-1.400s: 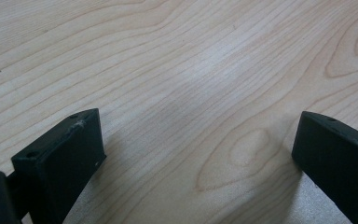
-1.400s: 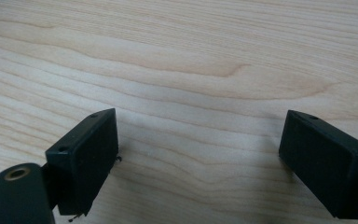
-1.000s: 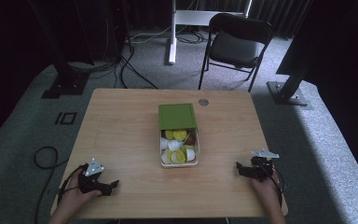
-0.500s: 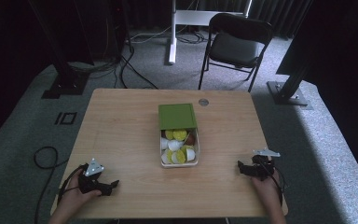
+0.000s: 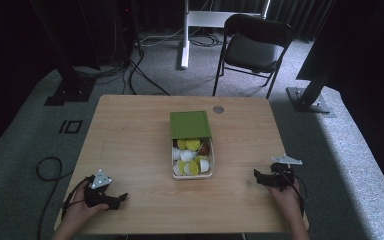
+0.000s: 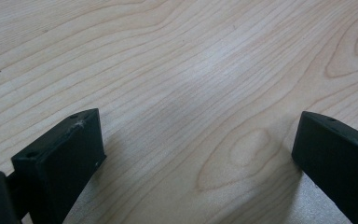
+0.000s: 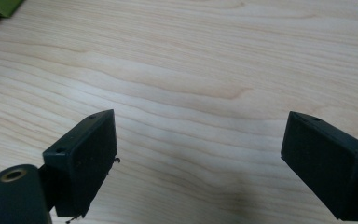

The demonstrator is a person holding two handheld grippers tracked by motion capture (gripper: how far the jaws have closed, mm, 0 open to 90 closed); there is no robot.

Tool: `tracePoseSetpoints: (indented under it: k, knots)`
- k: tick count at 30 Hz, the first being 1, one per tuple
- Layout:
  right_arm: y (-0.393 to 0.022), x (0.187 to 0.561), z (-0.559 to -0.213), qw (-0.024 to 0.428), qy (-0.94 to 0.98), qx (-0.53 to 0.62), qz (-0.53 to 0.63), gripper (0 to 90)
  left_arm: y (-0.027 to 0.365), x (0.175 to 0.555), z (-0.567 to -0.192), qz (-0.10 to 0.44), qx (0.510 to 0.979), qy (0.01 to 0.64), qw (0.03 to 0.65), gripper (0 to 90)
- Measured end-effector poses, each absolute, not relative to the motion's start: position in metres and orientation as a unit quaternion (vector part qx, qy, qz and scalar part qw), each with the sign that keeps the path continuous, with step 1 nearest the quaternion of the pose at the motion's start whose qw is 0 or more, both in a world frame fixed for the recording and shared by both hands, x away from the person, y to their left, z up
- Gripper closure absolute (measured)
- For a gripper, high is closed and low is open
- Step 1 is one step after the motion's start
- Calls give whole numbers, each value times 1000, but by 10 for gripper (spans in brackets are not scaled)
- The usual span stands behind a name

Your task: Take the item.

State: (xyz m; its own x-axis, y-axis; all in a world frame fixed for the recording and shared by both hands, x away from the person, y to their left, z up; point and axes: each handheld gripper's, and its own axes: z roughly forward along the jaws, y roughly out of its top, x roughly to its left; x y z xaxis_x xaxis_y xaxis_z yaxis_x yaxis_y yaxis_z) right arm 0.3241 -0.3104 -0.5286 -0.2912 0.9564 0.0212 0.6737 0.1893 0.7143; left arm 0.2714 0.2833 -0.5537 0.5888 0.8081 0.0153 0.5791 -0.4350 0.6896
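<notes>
two grippers rest low near the table's front corners, well apart from the box in the middle. the left gripper [image 5: 121,198] sits at the front left, its jaws spread wide over bare wood in the left gripper view, nothing between them. the right gripper [image 5: 258,176] sits at the front right, jaws likewise wide apart over bare wood in the right gripper view, with a corner of green at the top left edge of that view.

compared with a second ago, very little has changed: the left gripper holds its place, and the right gripper has slipped only slightly toward the front edge. the box has not moved.

the white box [image 5: 192,175] stands at the centre of the wooden table [image 5: 130,140], its green lid [image 5: 190,124] slid back over the far half, so the near half lies open and shows small round yellow and white pieces [image 5: 192,160], with one darker piece among them.

my reading is that no reach has begun; both hands look parked at a start or rest pose, and either gripper would have to travel inward to the box before anything can be gripped.
</notes>
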Motion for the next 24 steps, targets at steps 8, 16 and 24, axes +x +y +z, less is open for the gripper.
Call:
tracePoseSetpoints:
  k: [8, 16, 24]
  knots:
    - [-302, 324, -517, 218, 744, 538, 332, 104, 283, 271, -554, 175, 829, 419, 328, 31]
    - [-295, 323, -506, 220, 746, 526, 343, 105, 283, 271, -554, 175, 829, 419, 328, 31]
    - [-283, 324, -496, 220, 754, 508, 354, 105, 283, 271, -554, 175, 829, 418, 327, 31]
